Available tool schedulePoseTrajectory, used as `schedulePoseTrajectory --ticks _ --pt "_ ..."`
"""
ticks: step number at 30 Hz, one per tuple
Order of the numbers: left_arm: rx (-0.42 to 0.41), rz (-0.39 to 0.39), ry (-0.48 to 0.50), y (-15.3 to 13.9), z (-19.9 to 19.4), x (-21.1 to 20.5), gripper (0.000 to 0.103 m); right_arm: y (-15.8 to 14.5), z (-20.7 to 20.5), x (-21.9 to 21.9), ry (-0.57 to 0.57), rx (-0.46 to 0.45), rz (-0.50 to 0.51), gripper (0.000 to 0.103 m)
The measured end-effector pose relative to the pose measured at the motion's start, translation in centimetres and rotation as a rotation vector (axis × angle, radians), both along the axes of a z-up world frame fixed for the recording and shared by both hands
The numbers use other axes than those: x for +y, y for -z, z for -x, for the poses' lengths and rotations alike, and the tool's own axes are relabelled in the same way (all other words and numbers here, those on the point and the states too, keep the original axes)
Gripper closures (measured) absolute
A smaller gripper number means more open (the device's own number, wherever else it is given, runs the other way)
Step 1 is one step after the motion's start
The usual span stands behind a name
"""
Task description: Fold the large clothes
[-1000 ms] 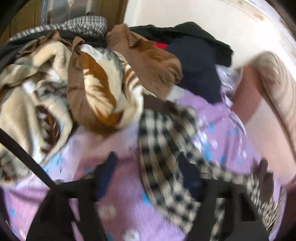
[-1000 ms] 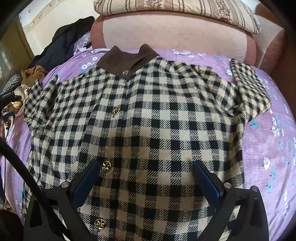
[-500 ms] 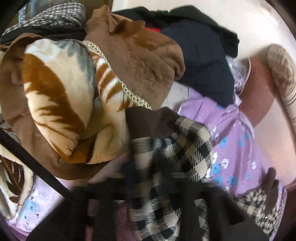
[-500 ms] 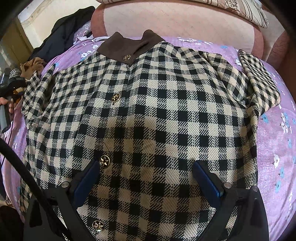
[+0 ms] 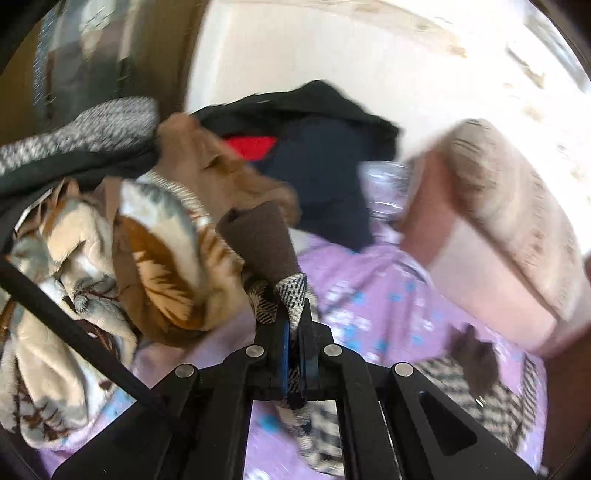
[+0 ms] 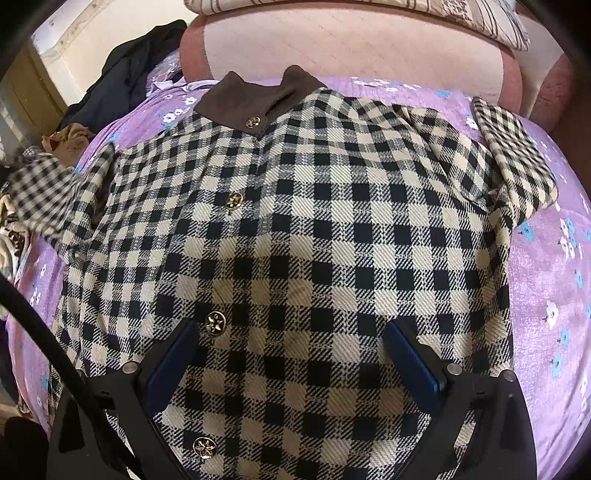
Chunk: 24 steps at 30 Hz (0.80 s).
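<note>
A black-and-cream checked coat with a brown collar and gold buttons lies face up on the purple flowered bedsheet. My left gripper is shut on the coat's left sleeve near its brown cuff and holds it raised off the bed; the raised sleeve shows blurred in the right wrist view. My right gripper is open and hovers just above the coat's lower front. The right sleeve lies folded on the coat's shoulder.
A heap of clothes and a tan patterned blanket lies at the bed's left side, with dark garments behind. A pink padded headboard with a striped pillow stands beyond the collar.
My left gripper closed on the sleeve near the cuff and lifted it off the bed. My right gripper moved closer over the coat's front, still open.
</note>
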<state>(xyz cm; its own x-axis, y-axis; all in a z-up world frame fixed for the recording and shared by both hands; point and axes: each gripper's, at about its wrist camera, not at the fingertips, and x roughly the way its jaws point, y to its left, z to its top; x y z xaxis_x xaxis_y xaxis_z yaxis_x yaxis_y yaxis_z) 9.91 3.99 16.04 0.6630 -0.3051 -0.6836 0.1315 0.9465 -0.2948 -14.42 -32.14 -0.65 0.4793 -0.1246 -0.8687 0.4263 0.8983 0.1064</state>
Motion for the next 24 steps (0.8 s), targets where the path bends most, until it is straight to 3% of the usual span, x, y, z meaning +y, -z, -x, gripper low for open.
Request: schedulePoseTrajectory --ticks 6,12,19,24 --pt "-0.027 0.029 0.238 -3.2 6.4 -7.1 0.1 -0.5 0.6 -1.2 0.054 -0.019 -0.019 0.001" --pt "0.0 0.097 0.442 -2.6 11.4 -15.6 0.1 -1.5 1.6 -2.4 0.104 -0.05 -0.023 0.001" --pt "0.133 0.135 0.543 3.3 15.4 -23.9 0.1 -2.4 2.4 -3.8 0.143 -0.069 -0.023 0.001" --pt "0.209 0.097 0.6 9.1 17.1 -28.1 0.098 -2.8 3.1 -5.3 0.198 -0.085 -0.04 0.001"
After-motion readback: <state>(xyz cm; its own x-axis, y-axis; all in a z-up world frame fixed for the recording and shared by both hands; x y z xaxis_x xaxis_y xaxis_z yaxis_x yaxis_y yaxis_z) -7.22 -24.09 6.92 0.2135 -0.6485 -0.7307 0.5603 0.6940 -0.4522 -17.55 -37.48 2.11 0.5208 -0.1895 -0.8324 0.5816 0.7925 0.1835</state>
